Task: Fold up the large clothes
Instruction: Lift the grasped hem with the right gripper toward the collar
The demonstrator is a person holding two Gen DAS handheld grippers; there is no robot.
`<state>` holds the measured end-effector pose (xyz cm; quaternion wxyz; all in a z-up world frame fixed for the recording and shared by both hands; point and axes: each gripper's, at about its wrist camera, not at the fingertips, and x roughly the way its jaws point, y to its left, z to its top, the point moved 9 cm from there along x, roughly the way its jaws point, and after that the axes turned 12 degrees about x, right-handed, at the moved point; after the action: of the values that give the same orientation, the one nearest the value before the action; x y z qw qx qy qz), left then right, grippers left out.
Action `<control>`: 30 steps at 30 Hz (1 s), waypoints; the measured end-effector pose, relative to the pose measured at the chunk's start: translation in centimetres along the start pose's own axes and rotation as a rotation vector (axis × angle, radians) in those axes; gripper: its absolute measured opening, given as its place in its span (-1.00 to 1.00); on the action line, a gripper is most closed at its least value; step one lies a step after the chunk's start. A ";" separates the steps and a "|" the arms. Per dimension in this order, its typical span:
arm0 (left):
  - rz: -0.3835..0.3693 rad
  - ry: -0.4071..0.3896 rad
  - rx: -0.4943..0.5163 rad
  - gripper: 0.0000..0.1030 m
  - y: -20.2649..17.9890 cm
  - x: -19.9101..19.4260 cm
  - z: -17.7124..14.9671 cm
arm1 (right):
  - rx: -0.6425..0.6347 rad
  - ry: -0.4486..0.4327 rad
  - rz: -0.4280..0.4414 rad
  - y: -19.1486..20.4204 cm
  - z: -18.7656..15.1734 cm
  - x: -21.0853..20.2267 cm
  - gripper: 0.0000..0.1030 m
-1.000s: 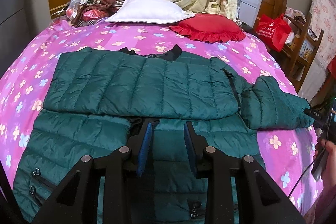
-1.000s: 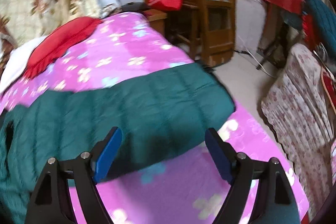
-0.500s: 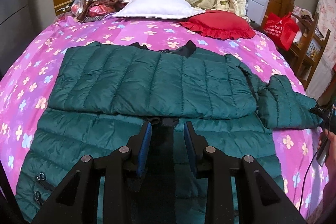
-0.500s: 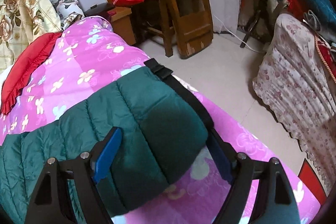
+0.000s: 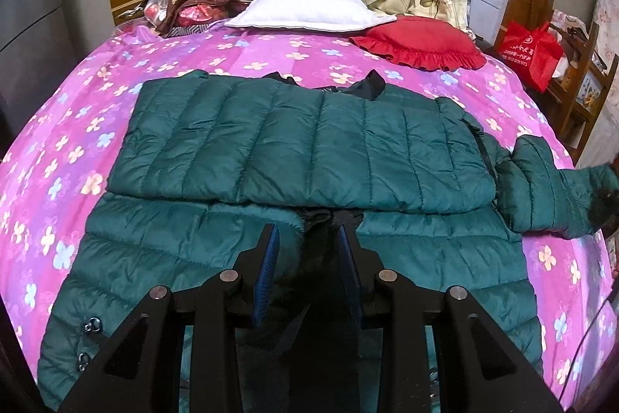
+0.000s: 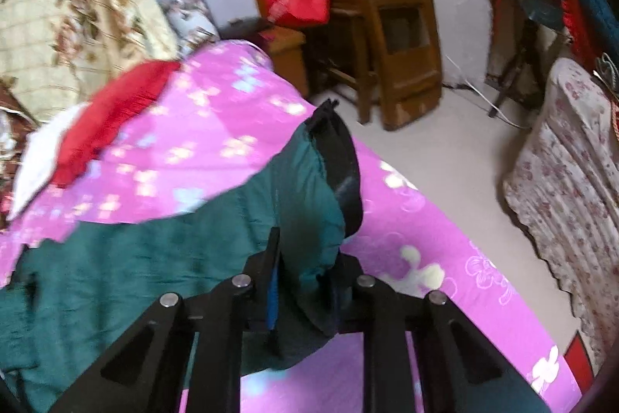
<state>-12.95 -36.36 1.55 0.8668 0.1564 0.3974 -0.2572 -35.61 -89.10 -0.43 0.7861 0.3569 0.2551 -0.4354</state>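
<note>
Right tongs (image 6: 305,281) clenched on the jacket's sleeve (image 6: 309,188) cuff, sleeve running ahead-left toward the jacket (image 5: 309,149) body on the bed (image 5: 77,111); left tongs (image 5: 309,258) pinch the hem, nearer the body.

**Green jacket spread on flowered bed**

A green quilted jacket (image 5: 309,149) is seen laid flat on the pink flowered bed (image 5: 77,126), one sleeve folded across its body. The left hand-held gripper (image 5: 309,239) is held over the jacket's front opening, jaws narrowly parted. A white pillow (image 5: 309,6) and a red cushion (image 5: 421,41) are set at the head.
</note>
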 end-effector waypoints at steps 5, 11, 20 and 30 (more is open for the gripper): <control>0.009 -0.004 -0.004 -0.74 0.7 -0.5 -0.1 | -0.115 -0.024 0.113 5.4 -0.6 -4.7 -0.64; 0.034 0.010 -0.015 -0.74 2.2 -0.7 -0.6 | -0.245 0.015 0.242 13.3 -3.6 -8.1 -0.65; 0.058 0.017 -0.076 -0.74 5.7 -0.9 -1.2 | -0.437 0.103 0.361 24.1 -11.3 -10.4 -0.66; 0.079 0.029 -0.115 -0.74 8.6 -0.5 -1.8 | -0.503 0.209 0.411 30.5 -18.4 -9.6 -0.66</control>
<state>-9.48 -28.30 1.35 0.8782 0.1257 0.4173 -0.1971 -15.53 -58.66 5.44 0.8904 0.2385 0.3564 -0.1525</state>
